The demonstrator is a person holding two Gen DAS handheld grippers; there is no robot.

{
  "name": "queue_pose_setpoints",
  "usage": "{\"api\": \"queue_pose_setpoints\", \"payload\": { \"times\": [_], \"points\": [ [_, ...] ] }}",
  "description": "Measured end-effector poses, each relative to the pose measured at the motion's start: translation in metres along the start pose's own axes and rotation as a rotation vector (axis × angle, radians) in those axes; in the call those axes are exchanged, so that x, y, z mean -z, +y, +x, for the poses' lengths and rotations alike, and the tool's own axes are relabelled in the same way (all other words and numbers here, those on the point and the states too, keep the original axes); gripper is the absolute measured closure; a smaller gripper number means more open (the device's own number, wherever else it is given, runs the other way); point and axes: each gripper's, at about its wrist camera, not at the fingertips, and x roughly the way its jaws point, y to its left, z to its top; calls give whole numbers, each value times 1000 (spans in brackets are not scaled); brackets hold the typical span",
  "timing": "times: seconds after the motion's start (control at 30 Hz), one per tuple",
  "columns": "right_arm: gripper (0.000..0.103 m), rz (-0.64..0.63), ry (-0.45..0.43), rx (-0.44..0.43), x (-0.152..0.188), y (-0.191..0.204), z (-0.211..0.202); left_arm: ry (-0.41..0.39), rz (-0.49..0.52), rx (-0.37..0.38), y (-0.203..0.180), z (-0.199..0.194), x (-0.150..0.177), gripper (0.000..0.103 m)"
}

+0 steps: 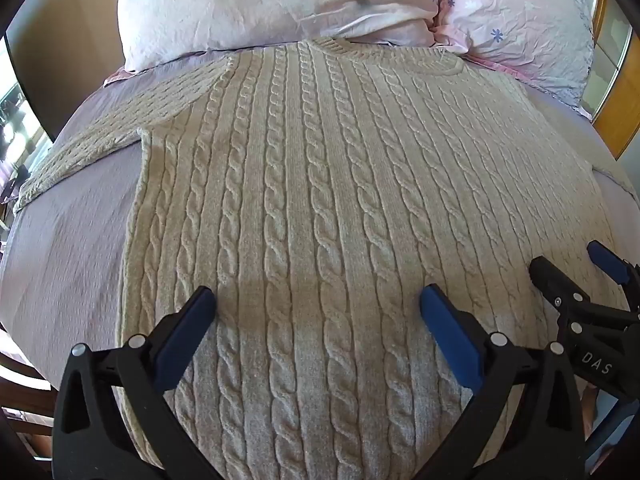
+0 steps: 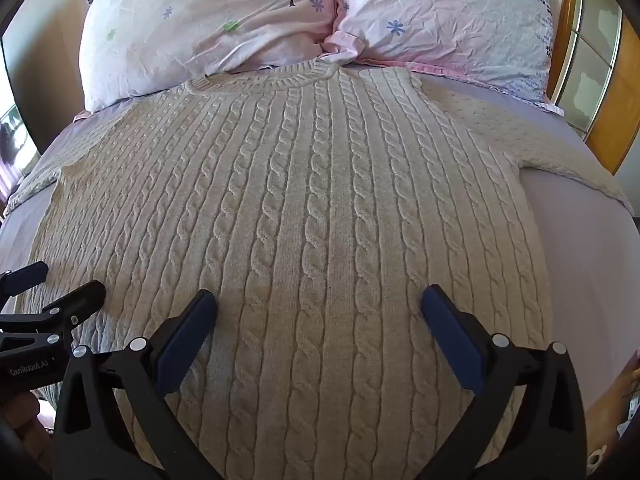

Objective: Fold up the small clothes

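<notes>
A cream cable-knit sweater [image 1: 320, 184] lies flat on the bed, collar toward the pillows, sleeves spread to both sides; it also shows in the right wrist view [image 2: 304, 200]. My left gripper [image 1: 318, 300] is open and empty, hovering over the lower left part of the sweater's body. My right gripper [image 2: 320, 300] is open and empty over the lower right part. Each gripper shows at the edge of the other's view: the right gripper [image 1: 568, 268] and the left gripper [image 2: 68, 280]. The sweater's hem is hidden below the fingers.
The bed has a lilac sheet [image 1: 72, 232]. Two pink flowered pillows [image 2: 208, 28] [image 2: 448, 20] lie at the head. A wooden headboard and frame [image 2: 616, 120] stands on the right. A dark wall panel [image 1: 60, 52] is on the left.
</notes>
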Motion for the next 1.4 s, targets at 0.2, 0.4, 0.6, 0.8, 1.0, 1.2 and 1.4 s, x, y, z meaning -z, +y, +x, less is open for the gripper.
{"api": "queue_pose_setpoints", "payload": {
  "times": [0.2, 0.4, 0.6, 0.8, 1.0, 1.2, 1.4],
  "points": [
    [1, 0, 1, 0, 0, 0, 0, 0, 1, -2, 0, 0, 0, 2],
    [1, 0, 1, 1, 0, 0, 0, -1, 1, -2, 0, 0, 0, 2],
    [1, -1, 1, 1, 0, 0, 0, -4, 1, -3, 0, 0, 0, 2],
    [1, -1, 0, 1, 0, 0, 0, -6, 1, -3, 0, 0, 0, 2],
    [1, 0, 0, 1, 0, 0, 0, -8, 2, -3, 0, 0, 0, 2],
    [1, 0, 0, 0, -1, 0, 0, -9, 1, -3, 0, 0, 0, 2],
    [1, -1, 2, 2, -1, 0, 0, -10, 2, -3, 0, 0, 0, 2]
  ]
}}
